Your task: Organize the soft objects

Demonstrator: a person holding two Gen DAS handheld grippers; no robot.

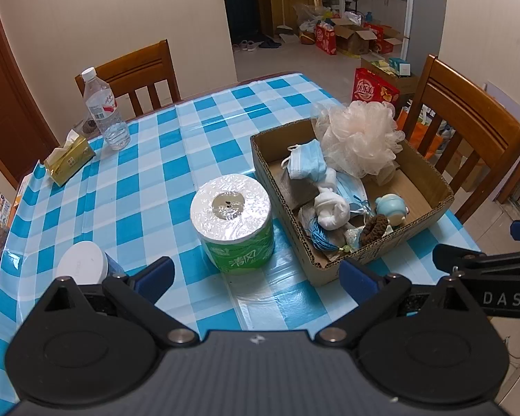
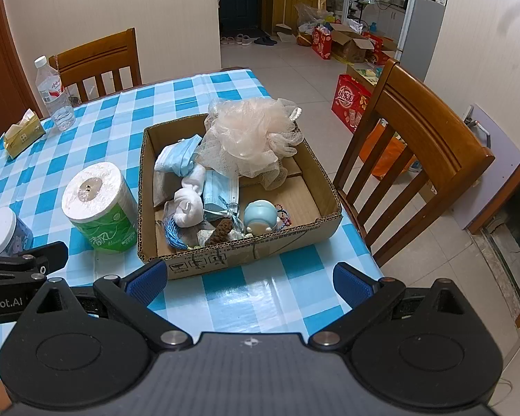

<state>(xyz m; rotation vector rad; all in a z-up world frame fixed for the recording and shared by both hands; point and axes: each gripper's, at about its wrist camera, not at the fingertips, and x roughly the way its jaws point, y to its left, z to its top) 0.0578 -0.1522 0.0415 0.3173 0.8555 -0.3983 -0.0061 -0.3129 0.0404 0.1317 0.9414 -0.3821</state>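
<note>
A shallow cardboard box [image 1: 430, 220] [image 2: 260, 248] sits on the blue checked table. It holds a pale pink bath pouf [image 1: 360, 137] [image 2: 249, 135], blue face masks [image 1: 306, 161] [image 2: 176, 156], a rolled white sock [image 1: 331, 208] [image 2: 189, 206], a blue round toy [image 1: 391, 208] [image 2: 260, 215], a brown scrunchie [image 1: 374, 228] [image 2: 222, 230] and a blue tassel [image 1: 319, 235] [image 2: 173, 232]. A wrapped toilet roll [image 1: 234, 222] [image 2: 98, 202] stands left of the box. My left gripper [image 1: 256, 275] is open and empty in front of the roll. My right gripper [image 2: 249, 280] is open and empty in front of the box.
A water bottle [image 1: 104, 111] [image 2: 53, 95] and a tissue pack [image 1: 69, 161] [image 2: 20, 137] stand at the far left. A white-lidded jar [image 1: 83, 267] [image 2: 1, 230] is near left. Wooden chairs [image 1: 468, 128] [image 2: 419, 159] stand at the table's right and far sides.
</note>
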